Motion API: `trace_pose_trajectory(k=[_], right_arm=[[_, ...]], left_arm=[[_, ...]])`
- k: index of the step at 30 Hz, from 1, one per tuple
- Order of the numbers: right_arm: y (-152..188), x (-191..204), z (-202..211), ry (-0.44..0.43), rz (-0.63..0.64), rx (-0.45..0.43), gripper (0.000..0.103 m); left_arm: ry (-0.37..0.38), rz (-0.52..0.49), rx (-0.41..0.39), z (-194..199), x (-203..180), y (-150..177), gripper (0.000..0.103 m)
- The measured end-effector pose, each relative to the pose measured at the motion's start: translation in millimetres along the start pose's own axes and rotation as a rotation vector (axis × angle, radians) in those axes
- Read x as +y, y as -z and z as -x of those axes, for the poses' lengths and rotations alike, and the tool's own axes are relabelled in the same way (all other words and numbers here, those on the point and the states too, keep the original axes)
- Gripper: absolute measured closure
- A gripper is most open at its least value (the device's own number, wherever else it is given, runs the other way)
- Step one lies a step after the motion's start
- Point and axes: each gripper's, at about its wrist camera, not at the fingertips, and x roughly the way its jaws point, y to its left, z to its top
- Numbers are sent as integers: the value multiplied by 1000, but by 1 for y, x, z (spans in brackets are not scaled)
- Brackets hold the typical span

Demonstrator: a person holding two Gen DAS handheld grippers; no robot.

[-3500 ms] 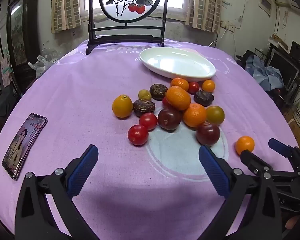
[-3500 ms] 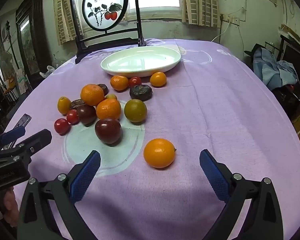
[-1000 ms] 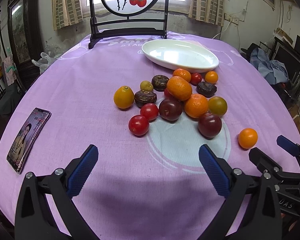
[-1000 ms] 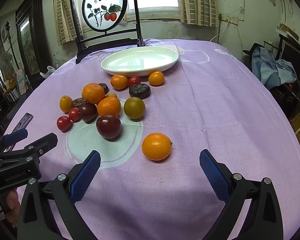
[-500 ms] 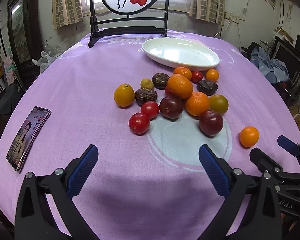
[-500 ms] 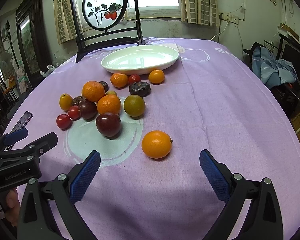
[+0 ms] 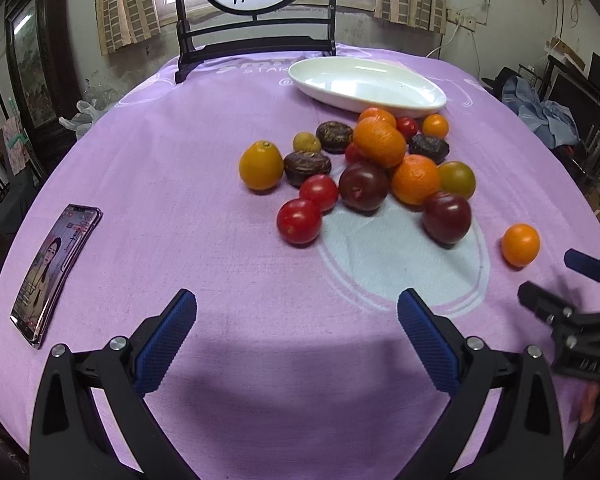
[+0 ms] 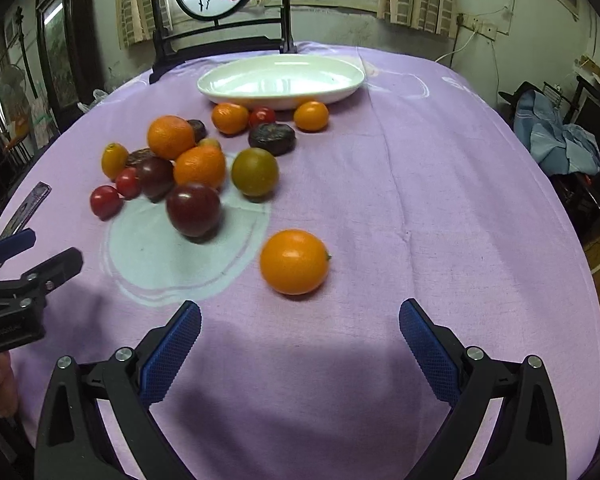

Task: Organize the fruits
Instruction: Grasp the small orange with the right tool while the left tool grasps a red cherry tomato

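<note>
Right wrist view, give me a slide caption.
Open right gripper faces a lone orange, with the white plate beyond.

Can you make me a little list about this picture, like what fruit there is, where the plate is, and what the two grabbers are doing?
table cover: purple cloth
plate: white plate, far side, nothing in it
fruit pile: oranges, red tomatoes, dark plums, bunched in front of the plate
lone fruit: orange, alone, just ahead of the right gripper
right gripper: jaws open, holding nothing
left gripper: jaws open, holding nothing
other thing: phone, lying flat at the left
</note>
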Motion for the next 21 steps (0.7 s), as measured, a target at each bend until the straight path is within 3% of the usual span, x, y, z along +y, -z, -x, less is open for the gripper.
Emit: trace_pose_trajectory(k=[2,7,10,11,12,21], right_arm=[[-5,-4,-5,1,-4,16,4],[-14,2,-24,-8,30,79,18],[-17,5,-30,-25,35,102,37],[-17,7,-30,-19,39,92,54],[-18,7,-28,-7,43,79,63],[-11,-1,-13,-77,27,31,64]], left_arm=[[6,10,8,-3,7,0,4],[-1,44,26,-9,25,-1,4],[4,64,44,-13,34,-3,4],[11,73,53,-15,36,-4,4],[16,81,59,-16,38,-4,4],[52,49,92,-32,25,-22,4]])
